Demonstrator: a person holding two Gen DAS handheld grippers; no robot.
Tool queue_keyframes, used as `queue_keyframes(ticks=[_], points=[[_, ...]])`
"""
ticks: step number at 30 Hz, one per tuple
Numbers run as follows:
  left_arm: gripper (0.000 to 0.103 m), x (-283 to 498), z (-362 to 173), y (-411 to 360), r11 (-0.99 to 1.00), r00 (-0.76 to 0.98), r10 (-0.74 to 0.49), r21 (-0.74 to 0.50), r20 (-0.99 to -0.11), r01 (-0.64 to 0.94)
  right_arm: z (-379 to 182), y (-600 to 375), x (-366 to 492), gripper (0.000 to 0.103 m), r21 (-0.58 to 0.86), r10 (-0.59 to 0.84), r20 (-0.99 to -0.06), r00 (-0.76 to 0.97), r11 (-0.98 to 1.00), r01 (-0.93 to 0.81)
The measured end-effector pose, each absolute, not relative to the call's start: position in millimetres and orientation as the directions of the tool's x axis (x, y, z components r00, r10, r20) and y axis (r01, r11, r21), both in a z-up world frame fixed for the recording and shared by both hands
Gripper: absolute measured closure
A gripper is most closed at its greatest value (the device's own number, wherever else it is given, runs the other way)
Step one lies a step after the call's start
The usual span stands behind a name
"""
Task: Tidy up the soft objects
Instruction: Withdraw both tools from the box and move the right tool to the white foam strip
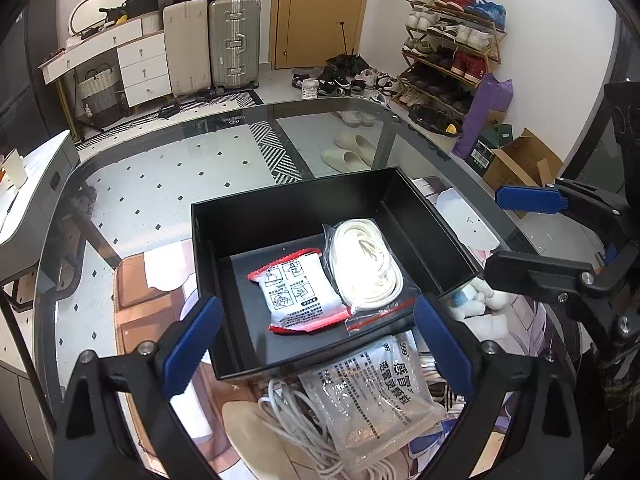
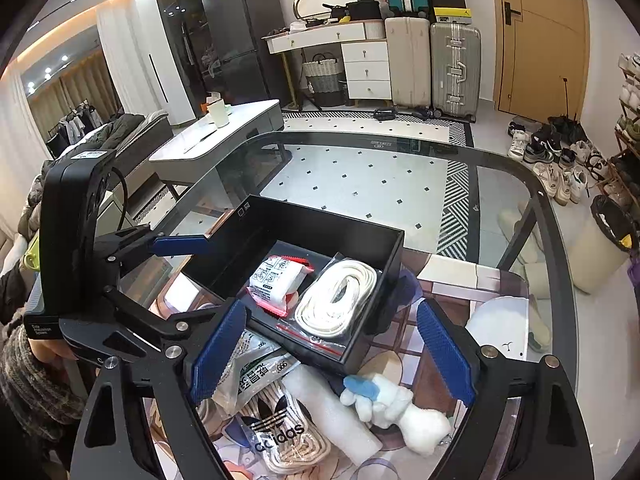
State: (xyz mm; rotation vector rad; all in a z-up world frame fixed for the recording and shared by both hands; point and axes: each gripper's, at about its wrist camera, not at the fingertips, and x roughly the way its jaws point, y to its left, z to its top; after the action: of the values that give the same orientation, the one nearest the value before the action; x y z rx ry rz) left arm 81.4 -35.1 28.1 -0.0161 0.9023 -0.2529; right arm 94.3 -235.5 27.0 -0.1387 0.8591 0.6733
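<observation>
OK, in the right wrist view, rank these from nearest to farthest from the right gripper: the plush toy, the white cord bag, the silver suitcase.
From the right gripper:
1. Plush toy, just below the open jaws on the table.
2. White cord bag, ahead, inside the black box.
3. Silver suitcase, far across the room beside the door.

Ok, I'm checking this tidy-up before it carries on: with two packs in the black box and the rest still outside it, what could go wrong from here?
1. The black box sits on smooth glass; a nudge from either open gripper could slide it.
2. The bagged white cord and the red-edged packet already cover most of the floor, so further items may pile up.
3. The plush toy lies against the box's near corner and could snag on it.
</observation>
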Motion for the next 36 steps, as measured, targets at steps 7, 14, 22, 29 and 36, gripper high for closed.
queue_keyframes(ticks=[7, 14, 22, 29, 36], points=[[0.005, 61, 31, -32, 0.969, 0.601, -0.233, -0.131, -0.765, 0.209, 27, -241, 81, 0.010, 0.142, 0.500, -0.737, 0.454, 0.772, -0.620], [0.005, 45, 31, -26, 0.971, 0.602, -0.229, -0.138, -0.765, 0.194, 24, -246, 69, 0.010, 0.110, 0.487, -0.747, 0.453, 0.762, -0.638], [0.005, 38, 20, -22, 0.973, 0.575, -0.224, -0.148, -0.787, 0.176, 18, -264, 43, 0.010, 0.099, 0.491, -0.755, 0.434, 0.741, -0.664], [0.005, 31, 12, -25, 0.970, 0.553, -0.233, -0.155, -0.800, 0.185, 14, -260, 41, 0.010, 0.095, 0.485, -0.771, 0.414, 0.730, -0.677], [0.005, 28, 4, -29, 0.967, 0.518, -0.241, -0.156, -0.820, 0.203, 3, -249, 36, 0.010, 0.073, 0.467, -0.801, 0.374, 0.697, -0.713]])
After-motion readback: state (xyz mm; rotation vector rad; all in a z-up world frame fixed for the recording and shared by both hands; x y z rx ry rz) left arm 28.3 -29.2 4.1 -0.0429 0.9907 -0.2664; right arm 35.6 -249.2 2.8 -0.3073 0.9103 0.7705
